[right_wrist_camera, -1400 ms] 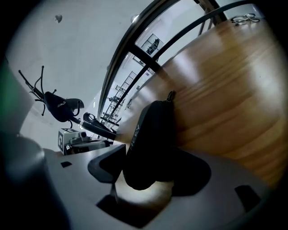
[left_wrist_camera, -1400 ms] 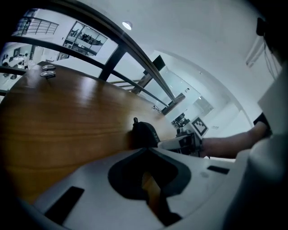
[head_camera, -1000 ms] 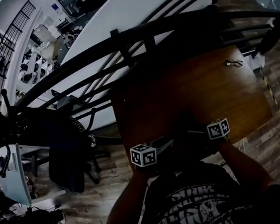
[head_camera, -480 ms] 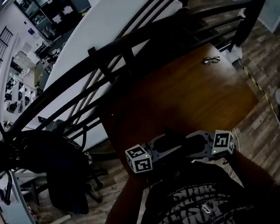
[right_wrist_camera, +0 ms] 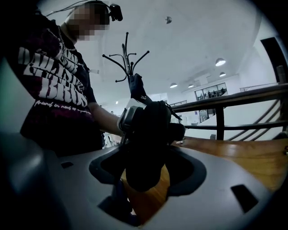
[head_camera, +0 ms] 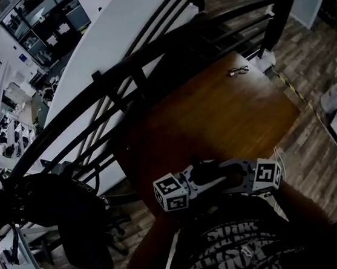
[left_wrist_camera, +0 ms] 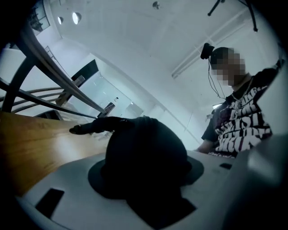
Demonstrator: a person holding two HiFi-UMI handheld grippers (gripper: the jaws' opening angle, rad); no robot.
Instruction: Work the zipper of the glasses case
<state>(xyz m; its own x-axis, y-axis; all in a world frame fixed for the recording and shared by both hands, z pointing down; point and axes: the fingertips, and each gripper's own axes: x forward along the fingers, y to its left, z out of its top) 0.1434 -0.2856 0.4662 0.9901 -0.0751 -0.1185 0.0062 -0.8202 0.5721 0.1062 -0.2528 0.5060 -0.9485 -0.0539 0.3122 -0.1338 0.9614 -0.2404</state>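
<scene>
Since a second ago both grippers have come up off the table edge, and the case has come up with them. My left gripper (head_camera: pixel 196 181) points across at the right gripper (head_camera: pixel 229 172), the two nose to nose. The left jaws, after swinging wide, have just been drawing in again. The glasses case (head_camera: pixel 207 170) sits between them, its dark bulk filling the left gripper view, and I read a wide hold across it. The right jaws are clamped on its other end, and in the right gripper view the case hangs dark between them. Below both grippers lies the brown table (head_camera: pixel 214 113), and the case does not touch it. Far beyond them, at the table's far corner, lies a pair of glasses (head_camera: pixel 238 71). Past that runs a black railing (head_camera: pixel 118 76).
</scene>
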